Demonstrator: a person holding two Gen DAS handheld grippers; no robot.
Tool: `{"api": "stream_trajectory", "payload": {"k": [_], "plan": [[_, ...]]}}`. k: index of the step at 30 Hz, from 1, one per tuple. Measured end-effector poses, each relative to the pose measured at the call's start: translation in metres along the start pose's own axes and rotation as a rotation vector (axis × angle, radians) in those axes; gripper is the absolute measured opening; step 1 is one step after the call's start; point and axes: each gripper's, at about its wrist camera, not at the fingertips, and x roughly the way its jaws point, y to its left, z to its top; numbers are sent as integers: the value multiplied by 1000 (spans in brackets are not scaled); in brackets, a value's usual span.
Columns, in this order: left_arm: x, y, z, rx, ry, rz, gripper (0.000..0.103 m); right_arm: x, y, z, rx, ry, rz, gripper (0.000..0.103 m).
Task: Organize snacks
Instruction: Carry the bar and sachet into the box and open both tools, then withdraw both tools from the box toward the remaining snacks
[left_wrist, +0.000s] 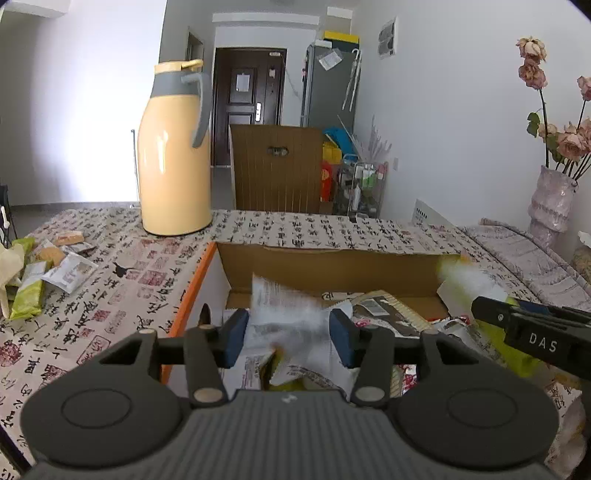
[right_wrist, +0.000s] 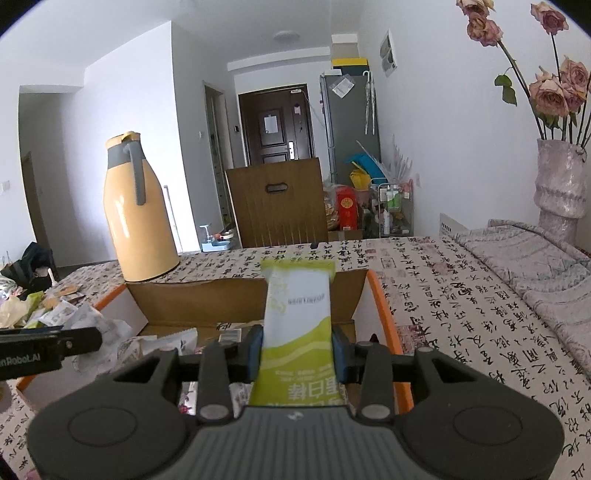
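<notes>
The right gripper (right_wrist: 297, 350) holds a green-and-white snack bar (right_wrist: 297, 325) between its blue pads, standing upright over the open box (right_wrist: 240, 301). It is held there, I judge, so that it can go down into the box with the other snacks.

The left gripper (left_wrist: 288, 338) is also over the box. A white packet (left_wrist: 291, 321) is between its pads, but it is blurred, and I cannot tell whether the pads press on it or whether it is already slipping out.

The box stands on the table (right_wrist: 461, 314), near the yellow flask (left_wrist: 173, 155). It has cardboard walls and an orange rim. Inside lie several packets (left_wrist: 388, 314), white, dark and green, loose and overlapping, not in rows. More snacks (left_wrist: 40, 269) wait in a pile on the cloth to the left, well apart from the box, so the task seems only partly done.
</notes>
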Motion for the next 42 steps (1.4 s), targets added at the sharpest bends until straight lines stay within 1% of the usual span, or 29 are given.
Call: {"api": "stream_trajectory", "payload": {"k": [2, 3, 4, 5, 6, 7, 8, 9, 10, 17, 24, 33, 42], "plan": [[-2, 0, 0, -6, -9, 2, 71, -3, -1, 0, 5, -9, 1, 41], [-4, 1, 0, -8, -19, 12, 75, -5, -1, 0, 7, -14, 0, 44], [-5, 1, 0, -10, -25, 17, 80, -7, -2, 0, 12, -19, 6, 52], [-6, 1, 1, -14, -30, 18, 85, -8, -2, 0, 15, -24, 8, 58], [-7, 2, 1, -19, -33, 22, 89, -10, -2, 0, 18, -32, 5, 72], [-9, 2, 1, -24, -39, 28, 99, -12, -3, 0, 19, -38, 3, 86], [-10, 2, 1, -31, -48, 39, 103, -13, -3, 0, 21, -46, 3, 91], [-12, 3, 1, -38, -56, 51, 103, -14, -3, 0, 23, -51, 5, 100], [-12, 3, 2, -41, -53, 49, 103, -16, -3, 0, 25, -56, 6, 103], [-14, 6, 3, -55, -45, 46, 103, -18, -5, 1, 34, -65, -3, 103], [-23, 3, 10, -62, -43, 42, 103, -26, -1, 8, 20, -75, -16, 103], [-53, 1, 13, -54, -66, 29, 103, -62, 5, 15, -11, -102, -31, 103], [-85, 4, 2, -48, -71, 25, 103, -98, 13, 2, -26, -99, -24, 103]]}}
